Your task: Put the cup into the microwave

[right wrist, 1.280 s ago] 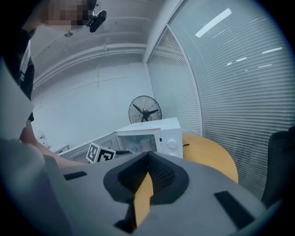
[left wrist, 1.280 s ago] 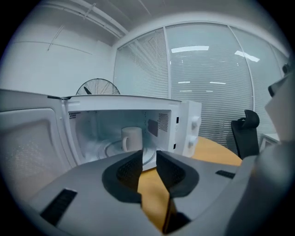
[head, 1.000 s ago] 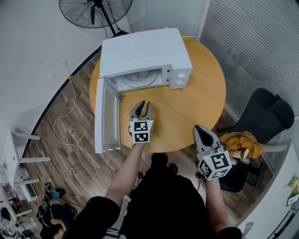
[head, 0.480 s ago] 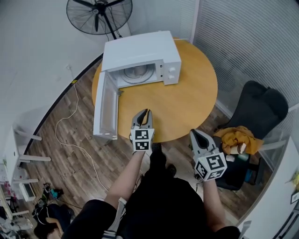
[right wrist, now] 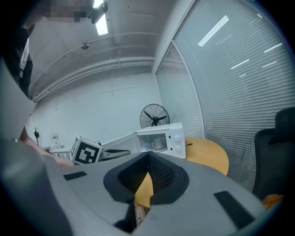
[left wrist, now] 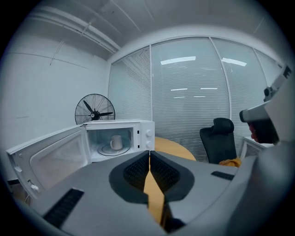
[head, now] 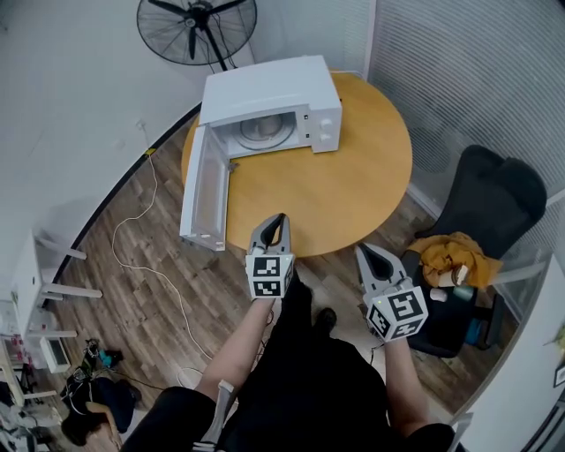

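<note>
Fan point(head: 196, 25) top off-frame; cup point(left wrist: 115, 142) details too small.

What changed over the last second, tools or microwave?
Both tools drew back toward the person. The left tool went from over the round wooden table to off its near edge, and the right tool pulled back a little too. Nothing was grasped or released. Unchanged: both tools shut and empty, white microwave with its door open. The white cup sits inside it.
</note>
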`<state>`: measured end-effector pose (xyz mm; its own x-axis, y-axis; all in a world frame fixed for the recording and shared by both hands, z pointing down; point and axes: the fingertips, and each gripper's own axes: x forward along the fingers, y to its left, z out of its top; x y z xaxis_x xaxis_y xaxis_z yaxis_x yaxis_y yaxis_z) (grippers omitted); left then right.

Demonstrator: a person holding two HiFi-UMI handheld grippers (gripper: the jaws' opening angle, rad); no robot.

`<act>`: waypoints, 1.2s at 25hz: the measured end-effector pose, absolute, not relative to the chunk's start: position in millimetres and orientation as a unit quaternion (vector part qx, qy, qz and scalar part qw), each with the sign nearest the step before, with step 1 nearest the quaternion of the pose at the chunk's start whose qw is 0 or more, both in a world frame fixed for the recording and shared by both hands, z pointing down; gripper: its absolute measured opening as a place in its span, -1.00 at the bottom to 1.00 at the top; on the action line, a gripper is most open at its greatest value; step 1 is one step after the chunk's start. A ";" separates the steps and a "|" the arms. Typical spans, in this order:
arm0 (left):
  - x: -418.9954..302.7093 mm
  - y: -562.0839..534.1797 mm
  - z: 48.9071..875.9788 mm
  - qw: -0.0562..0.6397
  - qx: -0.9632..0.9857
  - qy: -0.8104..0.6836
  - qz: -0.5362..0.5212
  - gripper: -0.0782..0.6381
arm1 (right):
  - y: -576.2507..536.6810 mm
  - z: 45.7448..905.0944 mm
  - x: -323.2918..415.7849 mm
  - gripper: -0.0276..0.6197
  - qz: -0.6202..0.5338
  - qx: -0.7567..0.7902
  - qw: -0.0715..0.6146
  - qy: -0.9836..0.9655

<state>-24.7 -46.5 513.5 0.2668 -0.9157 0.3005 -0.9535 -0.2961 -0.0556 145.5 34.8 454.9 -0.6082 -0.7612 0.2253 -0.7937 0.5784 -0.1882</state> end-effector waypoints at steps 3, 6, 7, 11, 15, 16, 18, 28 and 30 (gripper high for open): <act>-20.7 -34.3 499.4 0.072 0.797 -0.586 0.128 -0.79 | 35.5 451.7 144.8 -0.89 0.133 0.432 0.058 -0.890; -15.2 -22.1 480.5 0.075 0.804 -0.578 0.115 -0.79 | 33.3 447.9 142.5 -0.89 0.128 0.426 0.057 -0.894; -12.5 -18.4 473.5 0.074 0.808 -0.575 0.110 -0.79 | 32.0 446.2 141.9 -0.89 0.126 0.424 0.057 -0.895; -7.8 -3.2 453.5 0.061 0.819 -0.561 0.104 -0.79 | 29.4 439.0 134.2 -0.89 0.115 0.418 0.055 -0.900; -4.6 16.2 451.0 0.075 0.827 -0.549 0.099 -0.79 | 32.9 436.0 129.5 -0.89 0.109 0.417 0.054 -0.901; -3.5 20.4 449.9 0.078 0.829 -0.545 0.096 -0.79 | 33.6 435.4 129.4 -0.89 0.107 0.418 0.054 -0.901; -3.5 24.6 446.7 0.081 0.834 -0.538 0.093 -0.79 | 33.3 434.0 127.7 -0.89 0.104 0.420 0.054 -0.900; -10.4 25.9 436.5 0.079 0.836 -0.537 0.080 -0.79 | 33.8 436.4 114.6 -0.89 0.098 0.408 0.065 -0.905; -10.7 26.4 435.9 0.079 0.836 -0.537 0.079 -0.79 | 34.3 436.0 112.7 -0.89 0.096 0.407 0.069 -0.906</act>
